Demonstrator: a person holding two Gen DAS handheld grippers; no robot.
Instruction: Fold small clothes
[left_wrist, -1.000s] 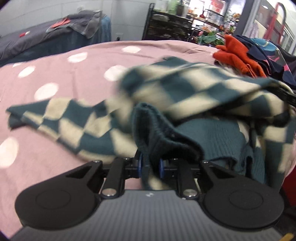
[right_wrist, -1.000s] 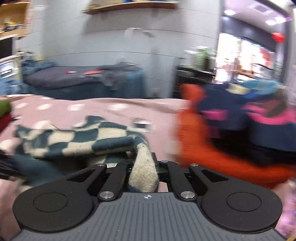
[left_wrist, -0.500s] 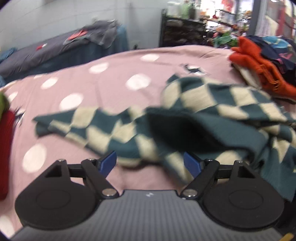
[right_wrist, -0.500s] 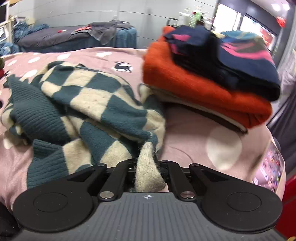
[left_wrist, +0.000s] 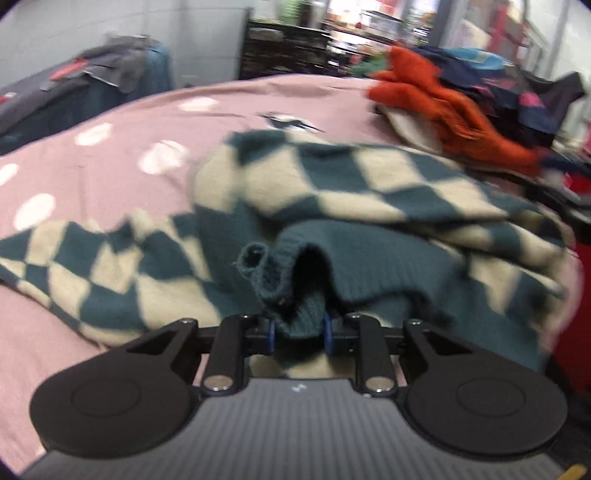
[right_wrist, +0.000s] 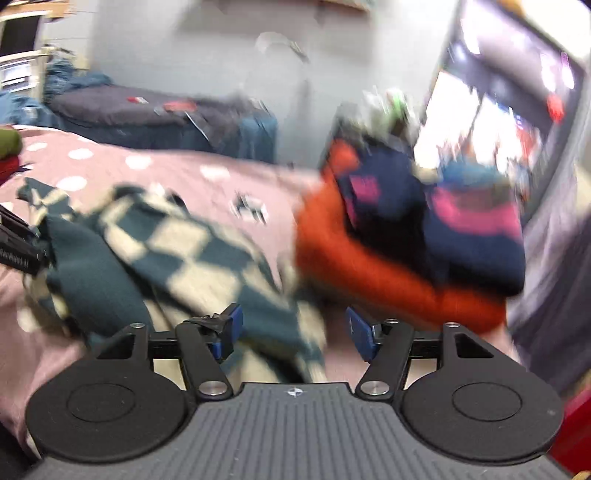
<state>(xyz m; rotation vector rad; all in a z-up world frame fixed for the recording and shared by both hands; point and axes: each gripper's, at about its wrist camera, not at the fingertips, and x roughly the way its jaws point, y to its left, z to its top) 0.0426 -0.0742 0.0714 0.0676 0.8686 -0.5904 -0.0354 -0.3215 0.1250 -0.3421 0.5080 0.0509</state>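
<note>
Left gripper (left_wrist: 298, 330) closing on teal ribbed hem of checkered sweater (left_wrist: 351, 184), regrasping for fold. Right gripper (right_wrist: 291, 334) opening, releasing cream edge. Sweater lying bunched on pink dotted bedspread (left_wrist: 110, 147), just beside orange knit pile (left_wrist: 443, 110).

Left gripper (left_wrist: 299, 330) jaws closing, seemingly pinching knit; right gripper (right_wrist: 291, 334) jaws opening wide.

Each handheld tool is matte black plastic with a ribbed grey housing at the bottom of the view. The left gripper (left_wrist: 298, 332) has two round black discs either side, angled black link arms fixed by silver screws, and blue pads on its fingers. The right gripper (right_wrist: 291, 336) is built alike, with blue pads (right_wrist: 360, 332) and a small round emblem on its housing.
</note>
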